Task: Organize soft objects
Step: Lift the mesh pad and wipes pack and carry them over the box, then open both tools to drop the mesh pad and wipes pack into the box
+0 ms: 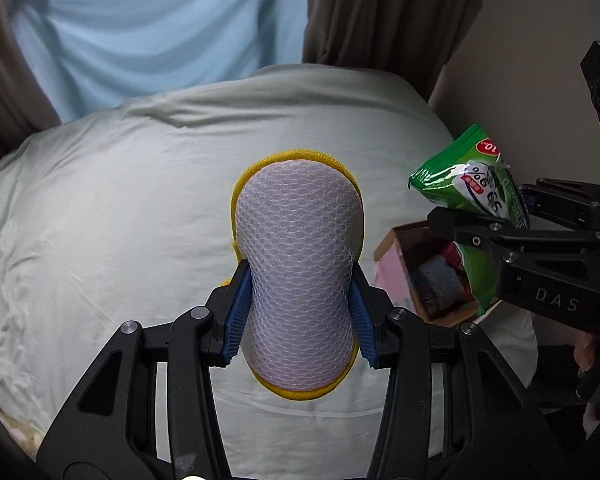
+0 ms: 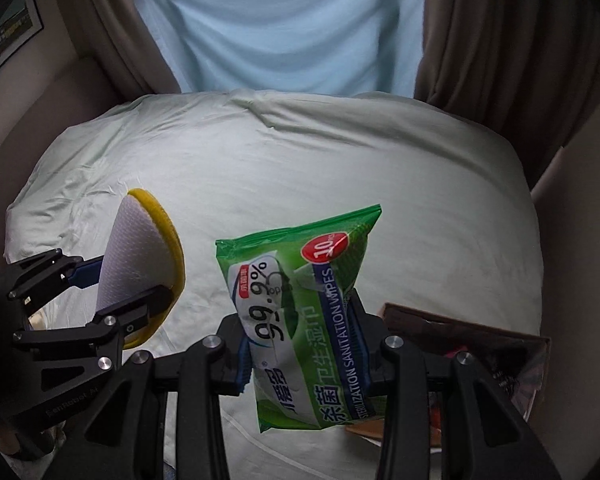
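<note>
**Both grippers loaded, held above the bed**

Left gripper: clenched on a mesh-covered sponge, white netting on top, yellow backing showing round the edge. Blue finger pads pinch its waist, so the sponge bulges above and below the grip. It is lifted clear of the bed. Seen from the right wrist, the same sponge sits tilted, yellow side facing right.

Right gripper: grasping a green pack of sanitation wipes at mid-body. Pack stands roughly upright, leaning right at the top; print reads "99.9%" and "Sanitation Wipes", red round "10" badge near the upper corner. Also held off the bed. In the left wrist view the pack appears at the right, beside the sponge but apart from it.

Cardboard box: open, on the bed just under the wipes pack, pink panel on its near side, several soft items inside, too dim to name.

Bed cover pale green, wrinkled. Behind: light blue curtain between brown drapes.
</note>
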{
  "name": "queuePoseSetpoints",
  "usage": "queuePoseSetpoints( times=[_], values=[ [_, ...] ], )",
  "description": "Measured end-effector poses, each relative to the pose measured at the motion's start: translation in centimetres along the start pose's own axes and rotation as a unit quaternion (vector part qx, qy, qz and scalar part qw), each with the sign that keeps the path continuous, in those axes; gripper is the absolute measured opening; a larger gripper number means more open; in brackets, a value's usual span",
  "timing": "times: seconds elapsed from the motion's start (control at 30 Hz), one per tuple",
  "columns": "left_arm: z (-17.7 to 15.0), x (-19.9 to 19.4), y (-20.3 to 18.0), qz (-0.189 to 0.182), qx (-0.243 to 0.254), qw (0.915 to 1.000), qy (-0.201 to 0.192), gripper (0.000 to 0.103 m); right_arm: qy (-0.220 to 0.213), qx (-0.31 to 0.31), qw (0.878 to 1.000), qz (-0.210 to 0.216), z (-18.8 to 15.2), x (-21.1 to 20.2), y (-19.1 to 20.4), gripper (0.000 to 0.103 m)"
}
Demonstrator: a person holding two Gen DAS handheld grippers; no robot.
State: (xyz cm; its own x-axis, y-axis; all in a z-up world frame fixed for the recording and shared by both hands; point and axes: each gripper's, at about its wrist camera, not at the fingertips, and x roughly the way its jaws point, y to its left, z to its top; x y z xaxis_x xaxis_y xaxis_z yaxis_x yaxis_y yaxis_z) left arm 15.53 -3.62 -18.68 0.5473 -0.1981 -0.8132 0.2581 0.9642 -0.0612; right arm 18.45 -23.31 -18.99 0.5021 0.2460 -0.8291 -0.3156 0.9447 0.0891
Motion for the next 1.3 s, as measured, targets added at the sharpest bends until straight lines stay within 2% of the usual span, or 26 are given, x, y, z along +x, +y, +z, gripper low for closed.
queuePoseSetpoints(
  times=[0.13,0.23,0.37,0.6,0.73,1.0,1.1,1.23,1.3],
  values=[
    [1.6,-0.6,-4.0,-0.033,0.024,0.9991,-0.006,0.042,-0.011,0.037,0.999,-0.024,-1.9,-2.7,-3.1,0.036],
    [2.5,0.4,-7.5,-0.052,0.043,0.9977,-0.001,0.042,-0.013,0.063,0.997,-0.044,-3.3,-4.3,-5.9,0.036],
    [3.7,2.6,-12.2,-0.078,0.060,0.9951,0.016,0.042,-0.007,0.093,0.993,-0.070,-5.1,-5.4,-10.5,0.036],
    [4.3,8.0,-19.0,-0.101,0.076,0.9903,0.058,0.042,0.018,0.141,0.985,-0.093,-7.9,-4.8,-18.4,0.036],
    [3.9,12.2,-21.6,-0.095,0.071,0.9886,0.092,0.042,0.037,0.165,0.982,-0.089,-9.0,-2.7,-22.3,0.036],
    [2.0,19.0,-22.0,-0.048,0.031,0.9865,0.153,0.042,0.080,0.197,0.975,-0.068,-10.7,3.4,-28.2,0.036],
    [0.7,20.9,-21.5,-0.031,0.020,0.9833,0.178,0.042,0.095,0.206,0.972,-0.060,-11.0,5.5,-29.2,0.036],
    [-0.9,22.1,-21.9,-0.008,0.029,0.9797,0.198,0.042,0.114,0.213,0.969,-0.050,-11.7,6.9,-30.1,0.036],
    [-1.7,22.5,-21.9,-0.007,0.021,0.9774,0.210,0.042,0.124,0.215,0.968,-0.044,-11.9,7.4,-30.1,0.036]
  ],
)
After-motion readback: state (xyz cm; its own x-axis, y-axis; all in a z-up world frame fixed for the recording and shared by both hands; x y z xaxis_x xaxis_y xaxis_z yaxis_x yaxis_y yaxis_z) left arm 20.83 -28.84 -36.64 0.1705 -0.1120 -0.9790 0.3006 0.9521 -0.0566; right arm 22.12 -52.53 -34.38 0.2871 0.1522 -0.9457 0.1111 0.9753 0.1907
